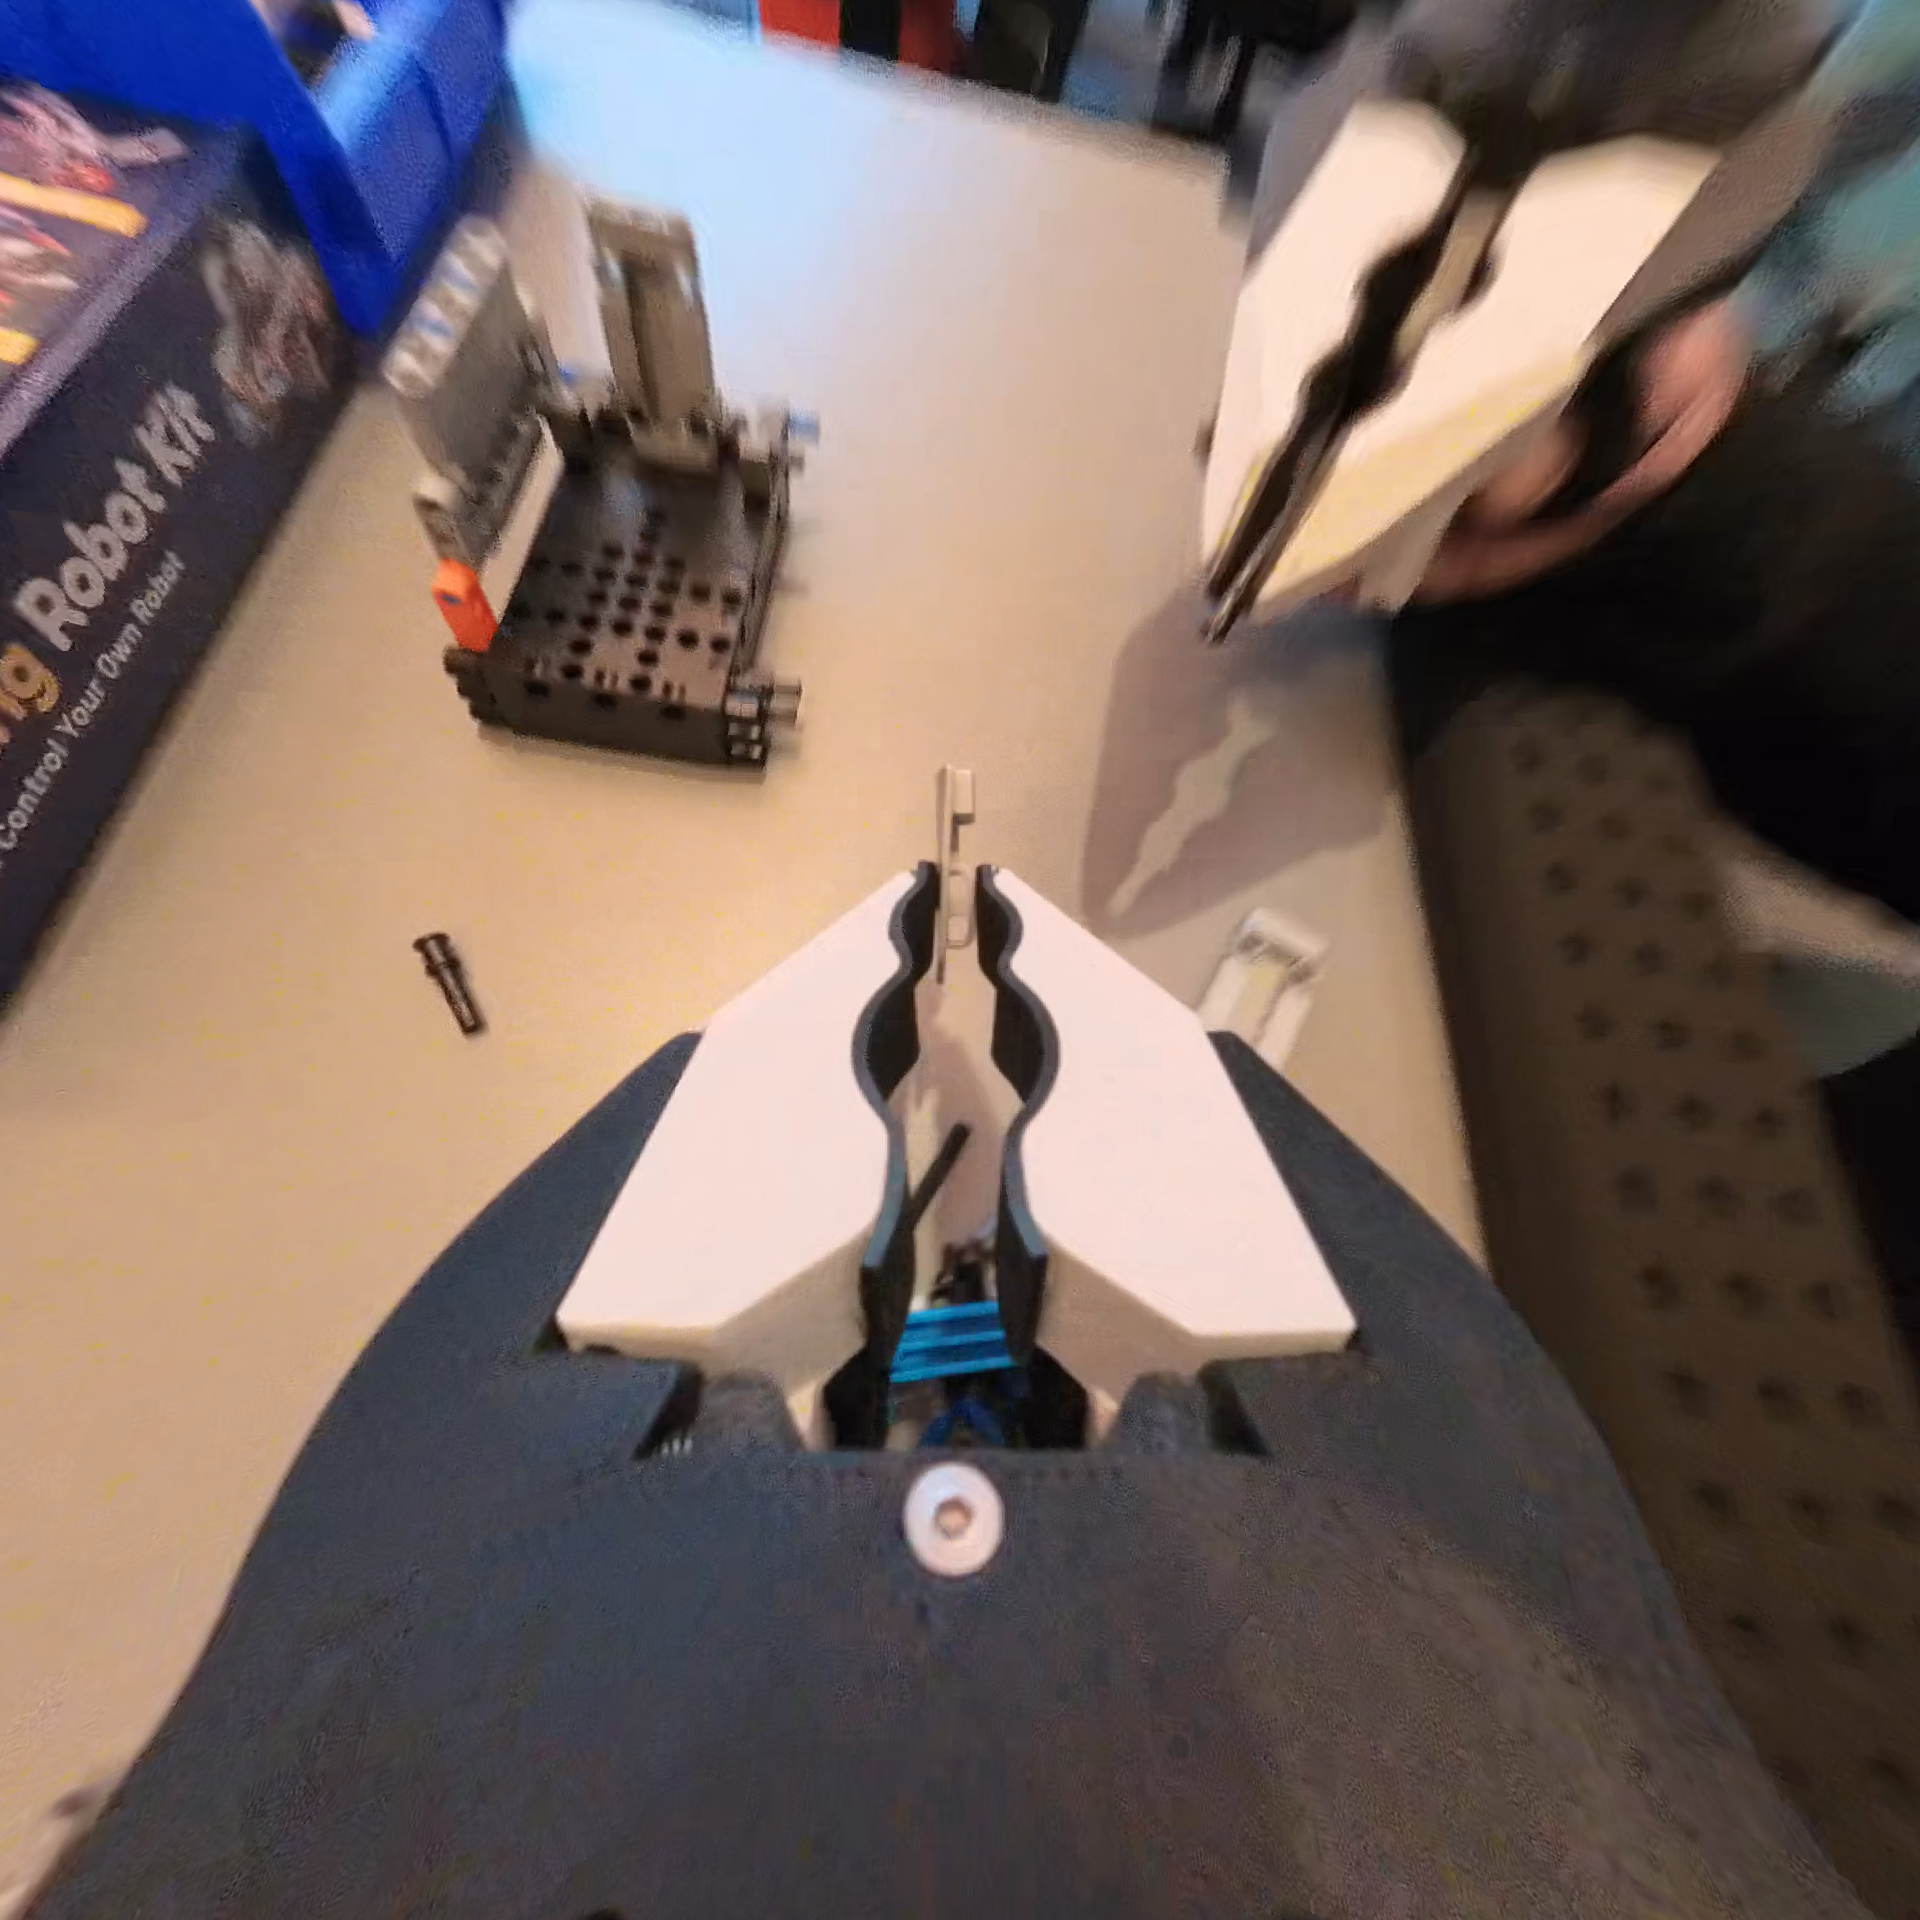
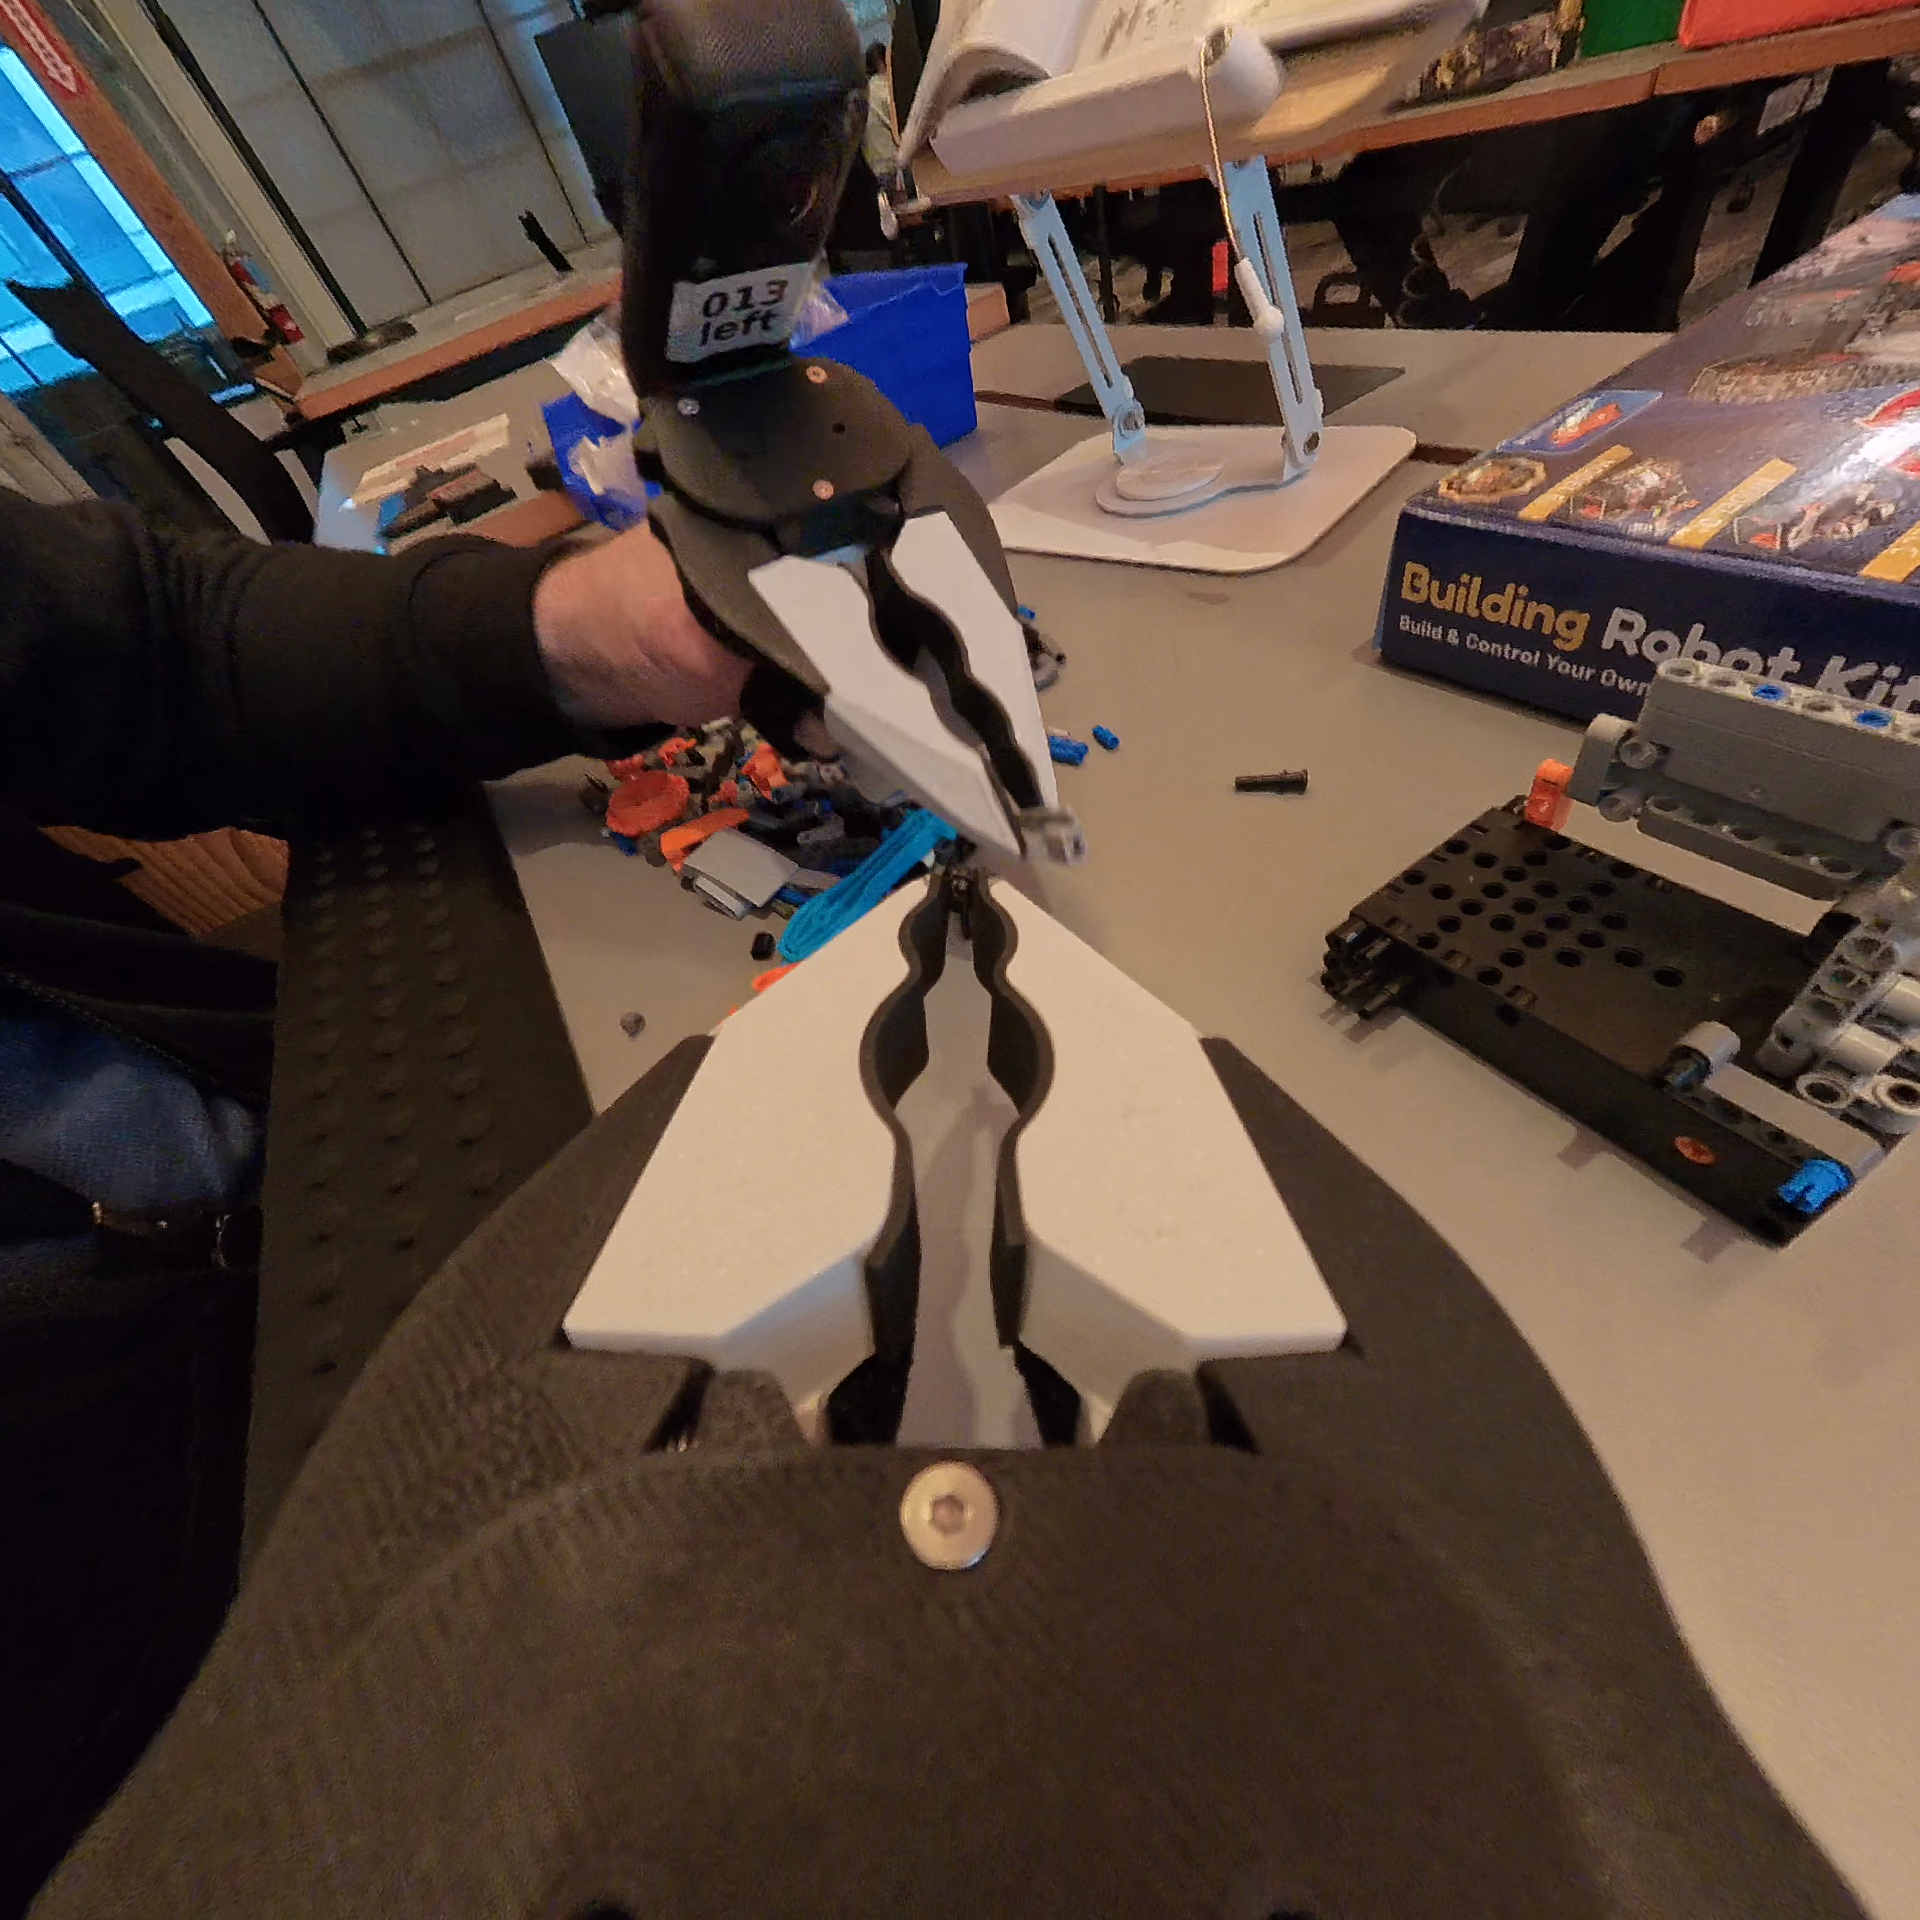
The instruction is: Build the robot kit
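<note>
A workshop or maker lab: a grey bench (image 2: 1455, 1403) carries a heap of small plastic building parts (image 2: 748, 821), a half-built black pegged frame (image 2: 1579, 977), a boxed construction kit (image 2: 1704, 520) and an open booklet on a white stand (image 2: 1195, 312). More benches, blue bins (image 2: 904, 332) and a fire extinguisher (image 2: 278, 307) stand behind.

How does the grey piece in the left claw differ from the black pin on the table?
The grey piece is light grey; the black pin is black and rod-shaped. The grey piece is clamped in the left claw; the black pin lies loose on the table. Both are small.
</note>
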A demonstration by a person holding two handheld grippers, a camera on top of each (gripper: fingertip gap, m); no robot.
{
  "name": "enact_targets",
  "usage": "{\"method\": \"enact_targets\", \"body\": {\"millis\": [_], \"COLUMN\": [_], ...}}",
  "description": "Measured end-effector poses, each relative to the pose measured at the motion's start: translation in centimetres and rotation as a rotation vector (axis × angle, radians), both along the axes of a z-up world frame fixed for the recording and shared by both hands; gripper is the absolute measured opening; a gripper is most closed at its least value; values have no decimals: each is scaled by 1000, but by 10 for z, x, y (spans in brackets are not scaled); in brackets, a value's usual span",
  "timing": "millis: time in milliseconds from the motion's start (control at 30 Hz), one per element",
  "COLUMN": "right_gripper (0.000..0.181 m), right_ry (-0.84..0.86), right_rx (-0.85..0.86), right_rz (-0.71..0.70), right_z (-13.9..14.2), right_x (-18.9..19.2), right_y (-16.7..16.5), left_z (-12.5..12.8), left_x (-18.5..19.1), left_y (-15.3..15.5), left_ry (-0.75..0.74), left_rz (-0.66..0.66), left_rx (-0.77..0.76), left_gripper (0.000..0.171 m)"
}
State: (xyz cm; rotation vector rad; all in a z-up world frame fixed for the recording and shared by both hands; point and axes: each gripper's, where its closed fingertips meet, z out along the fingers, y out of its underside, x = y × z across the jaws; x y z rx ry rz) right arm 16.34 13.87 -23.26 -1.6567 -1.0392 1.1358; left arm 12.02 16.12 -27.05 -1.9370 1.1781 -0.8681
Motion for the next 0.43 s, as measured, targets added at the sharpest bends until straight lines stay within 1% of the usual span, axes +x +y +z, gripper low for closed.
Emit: {"method": "enact_targets", "body": {"millis": [100,200,300,433], "right_gripper": [1,2,1,2], "right_ry": [37,111,216,348], "right_rx": [15,59,108,127], "right_rz": [-19,-25,-20,-4], "right_z": [9,34,65,94], "right_x": [-1,-17,-44,-80], "right_y": [1,-9,-25,-41], "left_z": [50,89,116,134], "left_x": [-9,-25,-41,-56], "left_y": [-9,-21,-36,-51], "left_ry": [-340,-618,-842,-1022], "left_rz": [34,58,64,69], "left_rx": [-104,-179,-228,-269], "left_gripper": [4,4,4,3]}}
